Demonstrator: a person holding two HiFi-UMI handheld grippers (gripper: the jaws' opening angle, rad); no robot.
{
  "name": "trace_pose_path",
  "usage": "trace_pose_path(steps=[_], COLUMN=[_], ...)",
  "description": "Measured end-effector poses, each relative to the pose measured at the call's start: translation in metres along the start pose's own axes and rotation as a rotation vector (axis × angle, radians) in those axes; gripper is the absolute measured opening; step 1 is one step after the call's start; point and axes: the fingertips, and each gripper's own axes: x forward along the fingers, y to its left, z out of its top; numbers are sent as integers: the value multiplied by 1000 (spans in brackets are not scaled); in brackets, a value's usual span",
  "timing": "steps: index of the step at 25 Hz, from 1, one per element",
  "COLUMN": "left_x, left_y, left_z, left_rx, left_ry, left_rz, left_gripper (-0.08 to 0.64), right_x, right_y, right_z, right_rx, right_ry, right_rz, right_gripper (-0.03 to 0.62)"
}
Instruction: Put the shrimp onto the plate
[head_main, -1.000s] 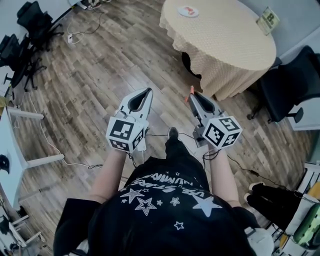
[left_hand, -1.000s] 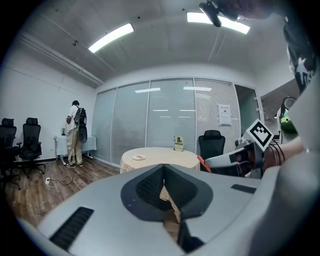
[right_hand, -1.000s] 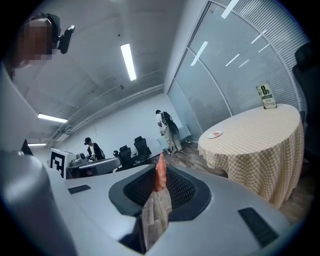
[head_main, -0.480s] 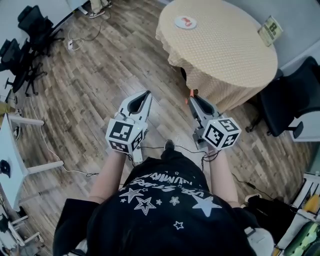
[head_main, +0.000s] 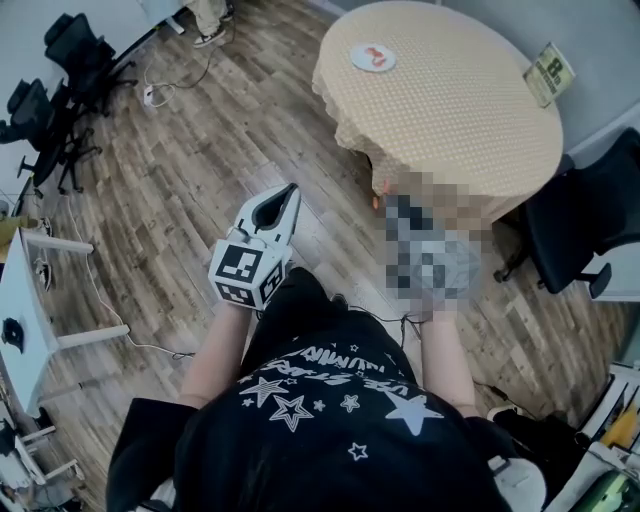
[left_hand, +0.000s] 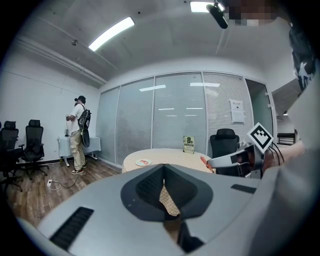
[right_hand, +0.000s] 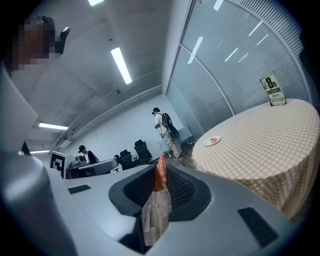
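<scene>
1. The right hand-held gripper (right_hand: 160, 167) is clenched on the orange shrimp (right_hand: 160, 176). The shrimp stands up between its jaws, pinched low, likely so that it cannot drop while carried.
2. The left hand-held gripper (head_main: 289, 190) is closed on nothing, its jaw tips meeting. It appears to have no job yet and is simply held beside the right one.
3. The plate (head_main: 372, 57) lies well ahead of both hand-held grippers on the round tabletop (head_main: 450, 110). 1 small red-orange item already lies on it, too small to identify.
4. Judged from this, the carry is under way. The shrimp hangs over the floor (head_main: 200, 150), short of the tabletop's near edge, so the right hand-held gripper must reach forward before releasing.
</scene>
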Motion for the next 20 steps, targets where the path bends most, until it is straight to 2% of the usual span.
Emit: trace_pose_path(steps=[4, 10, 20], left_x=[6, 26, 71], left_y=[0, 12, 73], left_z=[0, 1, 4], left_rx=[4, -1, -33], left_ry=[-5, -4, -8], left_rz=[1, -14, -32], left_gripper=[8, 8, 8], right_x=[1, 18, 85], right_y=[-9, -19, -37], right_z=[-5, 6, 20], right_rx=[17, 9, 7], right_ry=[5, 3, 28], right_rz=[-3, -13, -38], right_gripper=[65, 65, 66])
